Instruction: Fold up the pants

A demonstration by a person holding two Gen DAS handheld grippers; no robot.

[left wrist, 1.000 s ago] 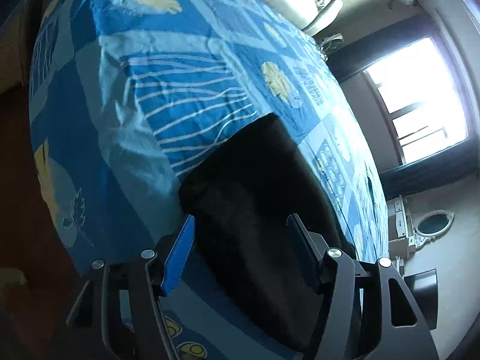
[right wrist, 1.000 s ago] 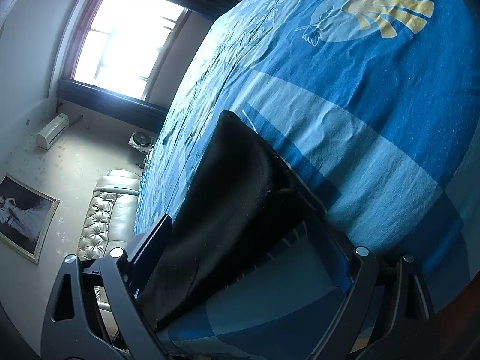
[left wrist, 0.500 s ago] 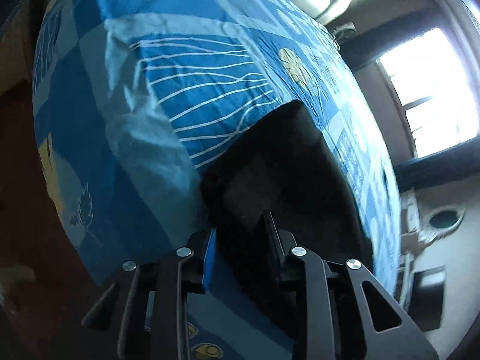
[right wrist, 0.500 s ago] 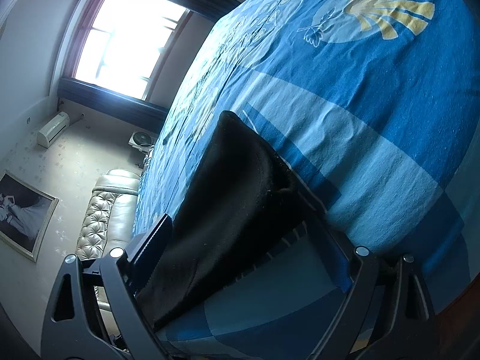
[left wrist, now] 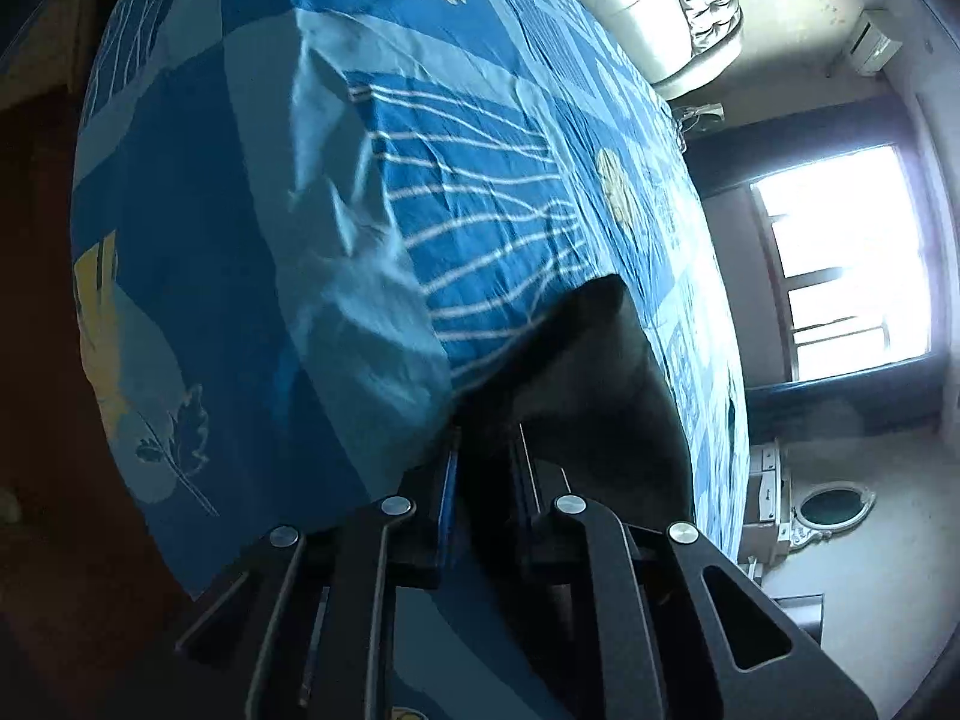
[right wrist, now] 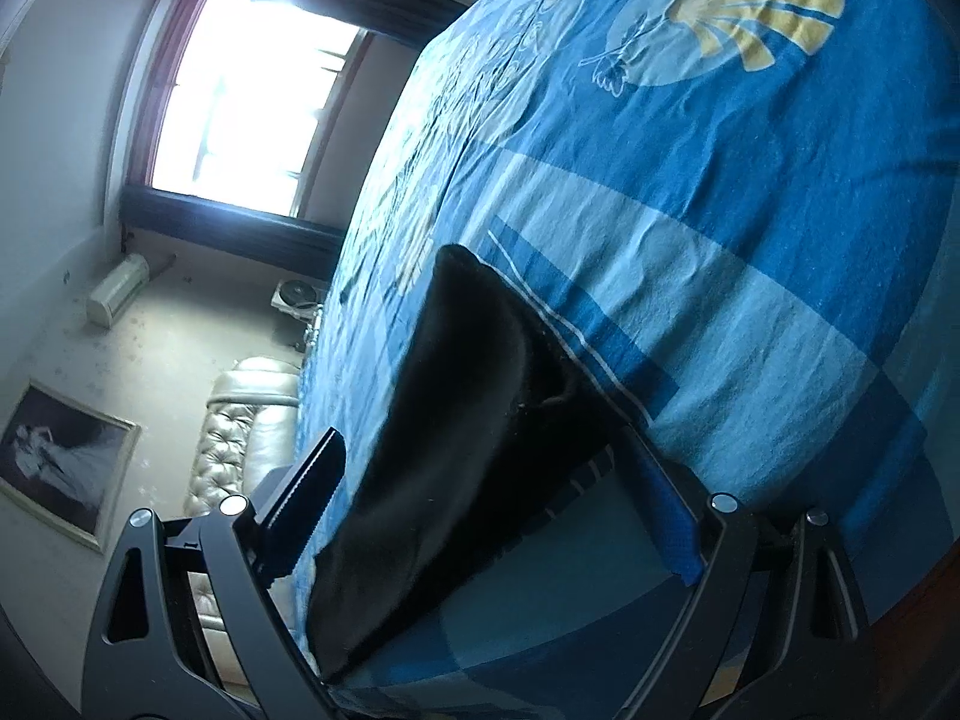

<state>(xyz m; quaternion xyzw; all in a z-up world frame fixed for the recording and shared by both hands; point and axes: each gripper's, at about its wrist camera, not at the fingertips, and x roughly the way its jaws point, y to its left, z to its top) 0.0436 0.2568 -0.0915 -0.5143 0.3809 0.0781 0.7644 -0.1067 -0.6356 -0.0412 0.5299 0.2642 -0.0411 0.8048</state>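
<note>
The black pants (left wrist: 606, 396) lie on the bed (left wrist: 252, 276). The left claw (left wrist: 485, 450) pinches their near edge; the right claw (right wrist: 480, 498) stands spread around them. It should pinch before lifting.

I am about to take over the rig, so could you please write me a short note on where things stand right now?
Left gripper: its jaws have just been closing and are now shut on the near edge of the black pants.
Right gripper: open, with the pants between its jaws, not pinched.
The pants lie near the edge of the blue patterned bedspread.
Done: left grasp.
Left: close the right gripper, then probably lift and fold.
</note>
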